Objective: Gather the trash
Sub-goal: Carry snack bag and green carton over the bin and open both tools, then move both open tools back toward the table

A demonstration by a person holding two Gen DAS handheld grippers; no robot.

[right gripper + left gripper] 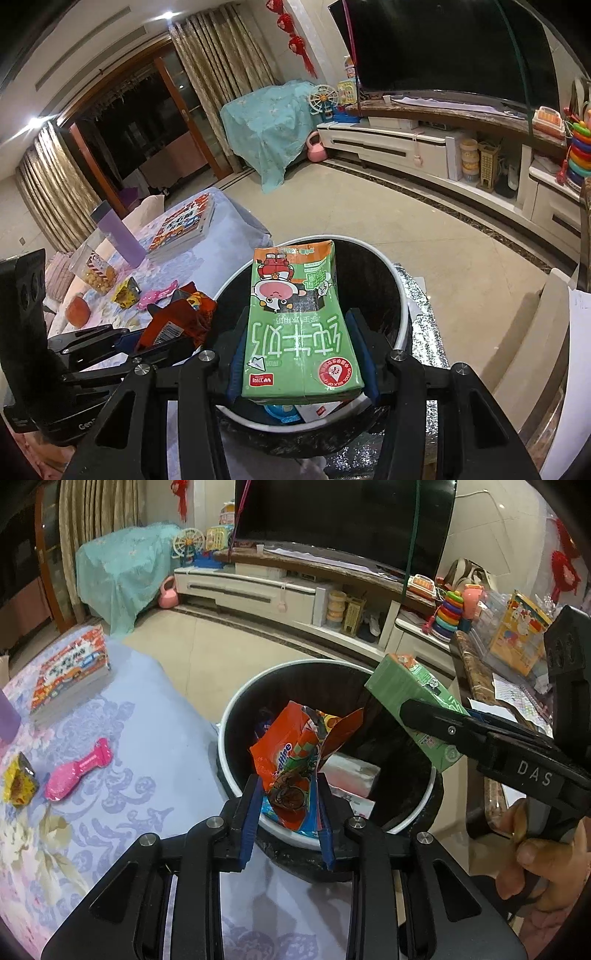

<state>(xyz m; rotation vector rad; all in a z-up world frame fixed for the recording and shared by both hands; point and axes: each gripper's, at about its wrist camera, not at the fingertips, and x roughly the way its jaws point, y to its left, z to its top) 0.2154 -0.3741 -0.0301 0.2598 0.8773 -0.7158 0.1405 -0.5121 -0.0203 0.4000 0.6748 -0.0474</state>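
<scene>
Currently left gripper (286,794) clamps the wrapper (291,768) over the bin (236,709); right gripper (301,354) clamps the carton (299,332) above it

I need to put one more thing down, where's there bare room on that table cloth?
The floral table cloth is bare between the picture book and the trash bin, and in front of the pink brush. It is crowded by the yellow wrapper, and in the right wrist view round the snack jar and purple bottle.
</scene>
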